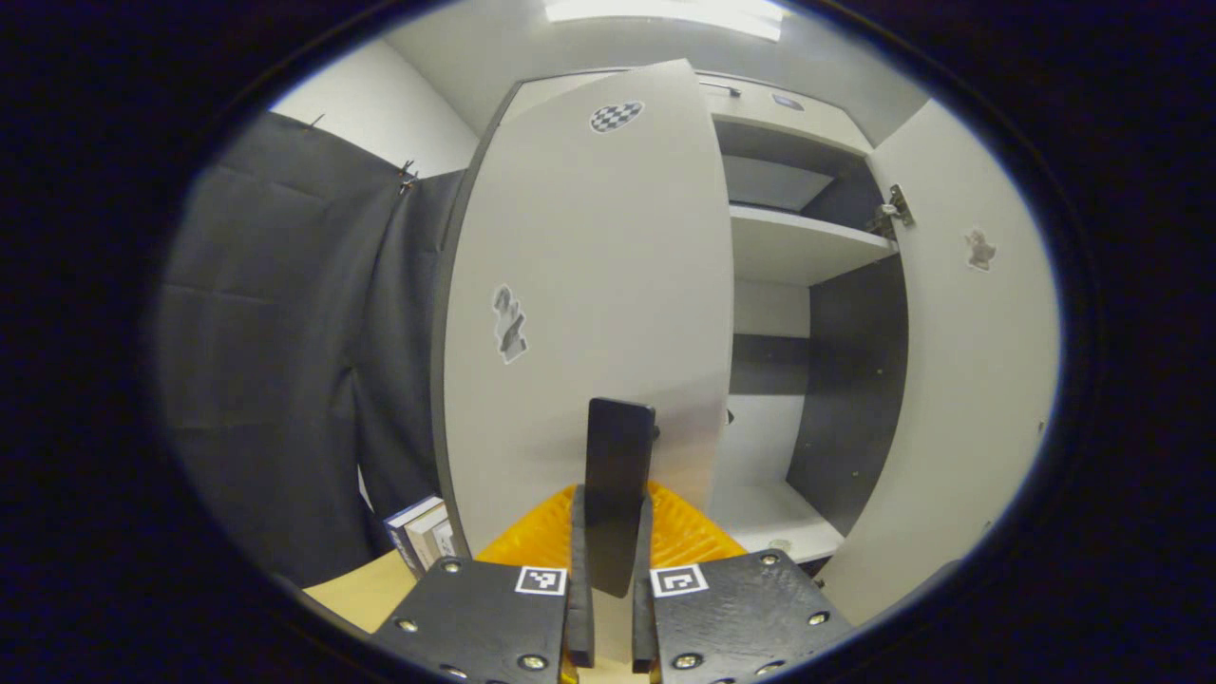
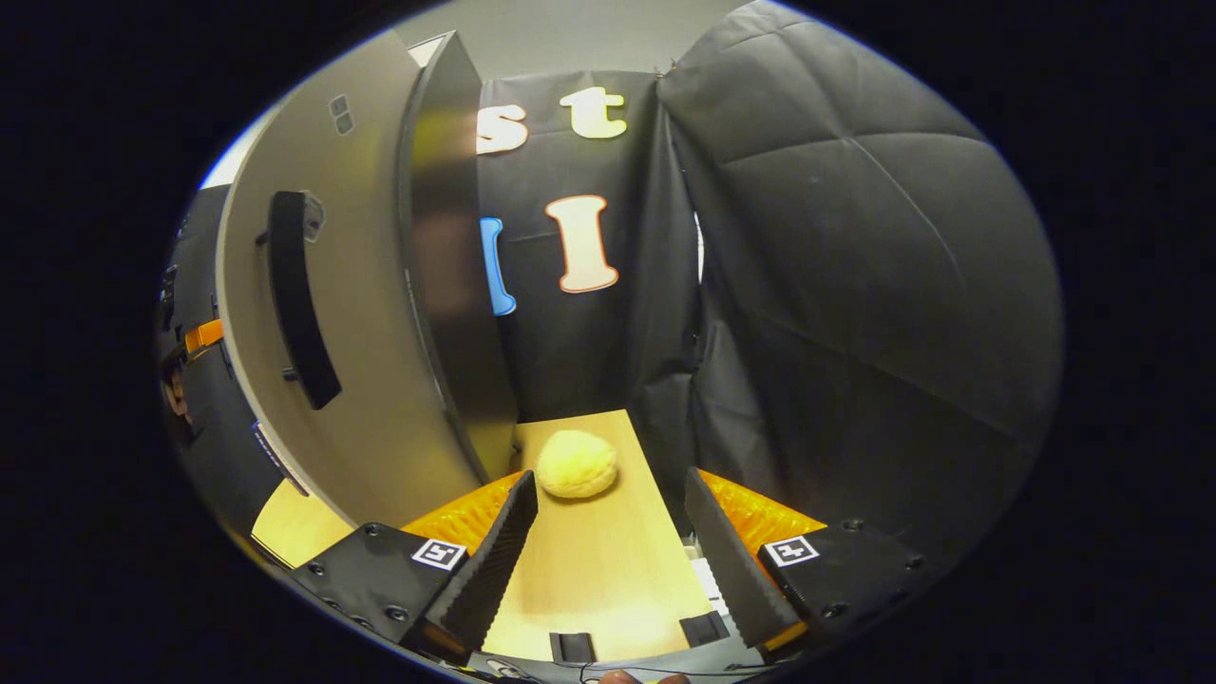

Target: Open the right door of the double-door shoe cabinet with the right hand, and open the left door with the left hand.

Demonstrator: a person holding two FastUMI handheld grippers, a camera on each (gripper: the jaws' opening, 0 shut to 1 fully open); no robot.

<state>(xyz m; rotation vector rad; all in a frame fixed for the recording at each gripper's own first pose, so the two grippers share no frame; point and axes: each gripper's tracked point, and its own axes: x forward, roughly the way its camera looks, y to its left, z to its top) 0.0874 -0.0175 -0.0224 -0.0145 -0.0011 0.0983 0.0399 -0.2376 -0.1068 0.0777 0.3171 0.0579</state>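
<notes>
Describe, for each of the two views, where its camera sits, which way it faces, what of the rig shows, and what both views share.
Left gripper view: rides the left gripper, facing the cabinet's left door; its jaws are closed on the door handle.
Right gripper view: rides the right gripper, facing the booth wall past the right door; jaws apart over a wooden surface with a yellow lump.
Shared: the opened right door.

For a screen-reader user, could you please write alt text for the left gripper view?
The left gripper is shut on the dark handle of the shoe cabinet's left door, partly swung out. The right door stands open beside bare shelves.
</notes>
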